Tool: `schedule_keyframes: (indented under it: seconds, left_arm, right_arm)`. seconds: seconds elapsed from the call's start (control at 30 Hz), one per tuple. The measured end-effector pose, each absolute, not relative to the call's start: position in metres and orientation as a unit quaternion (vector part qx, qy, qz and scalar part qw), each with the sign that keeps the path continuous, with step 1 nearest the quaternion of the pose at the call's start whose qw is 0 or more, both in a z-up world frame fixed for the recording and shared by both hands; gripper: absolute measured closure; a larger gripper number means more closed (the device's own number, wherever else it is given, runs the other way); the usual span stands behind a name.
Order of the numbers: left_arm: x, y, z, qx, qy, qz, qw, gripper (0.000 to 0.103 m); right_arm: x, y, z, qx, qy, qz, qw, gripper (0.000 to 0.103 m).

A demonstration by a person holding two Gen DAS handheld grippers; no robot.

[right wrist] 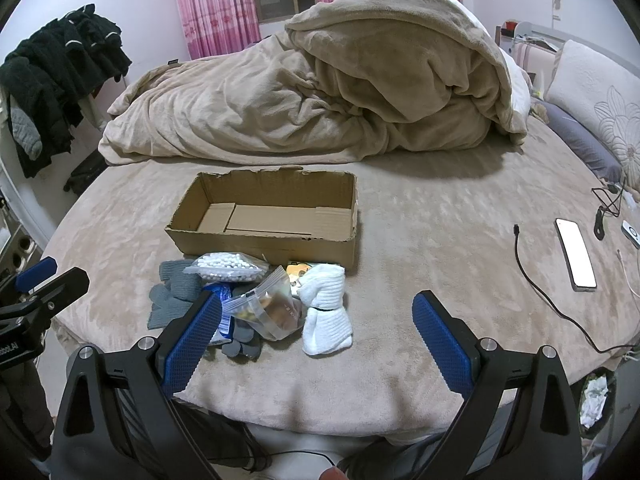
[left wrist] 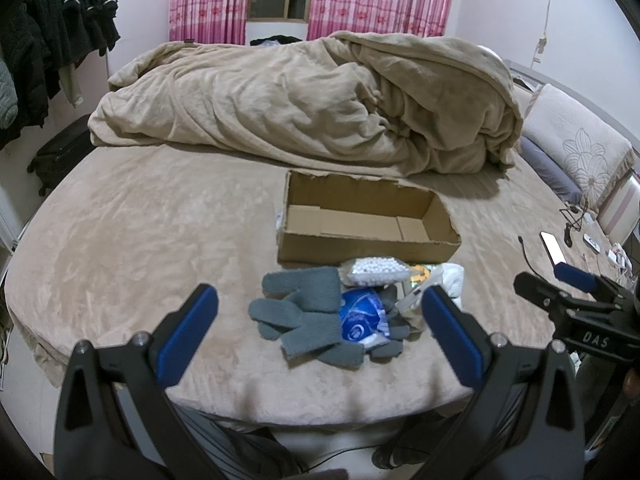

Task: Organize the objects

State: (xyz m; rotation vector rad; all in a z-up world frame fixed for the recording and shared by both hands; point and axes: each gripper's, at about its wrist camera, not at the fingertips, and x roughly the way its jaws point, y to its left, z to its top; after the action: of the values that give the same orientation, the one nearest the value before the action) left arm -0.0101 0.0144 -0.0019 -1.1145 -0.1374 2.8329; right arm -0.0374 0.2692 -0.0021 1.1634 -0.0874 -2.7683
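A rumpled beige duvet point(left wrist: 304, 104) is heaped across the far half of the bed point(left wrist: 140, 240); pink curtains point(left wrist: 208, 0) flank a window behind it, and dark clothes point(left wrist: 52, 36) hang at the left; on the bed's right side lie a phone point(right wrist: 576, 254) face up and a black cable point(right wrist: 536, 280) just beside it, well apart from the pile; an open cardboard box point(right wrist: 264, 240) sits mid-bed, nothing visible inside; touching its near wall is a small heap: grey gloves point(left wrist: 300, 316), a bag of white cotton swabs point(right wrist: 228, 267) lying on them, a blue packet point(left wrist: 362, 318), a clear zip bag point(right wrist: 272, 312) with brownish contents, and a rolled white sock point(right wrist: 326, 308) at the heap's right edge; the left gripper point(left wrist: 320, 336) hovers over the bed's near edge, jaws spread wide and holding nothing, the gloves between and just beyond its fingers; the right gripper point(right wrist: 316, 338) is likewise spread and bare, its left finger overlapping the heap in view, the white sock just ahead.
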Motion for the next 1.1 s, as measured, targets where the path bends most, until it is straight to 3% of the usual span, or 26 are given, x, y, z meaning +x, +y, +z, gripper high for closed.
schedule_keyframes:
  seconds: [0.7,0.93,1.1]
  left_arm:
    - [-0.024,0.018,-0.013,-0.378,-0.046,0.923,0.052,0.001]
    - [-0.045,0.019,-0.04,-0.4,-0.04,0.914,0.052,0.002]
    - [-0.068,0.02,-0.077,-0.434,-0.04,0.899,0.052,0.009]
  right_arm:
    - [-0.048,0.272,-0.007,0.395,-0.029,-0.916,0.062,0.005]
    - [-0.064,0.281,-0.019,0.409,-0.033,-0.91,0.057,0.005]
    - [-0.077,0.283,-0.036,0.421,-0.034,-0.904,0.06,0.005]
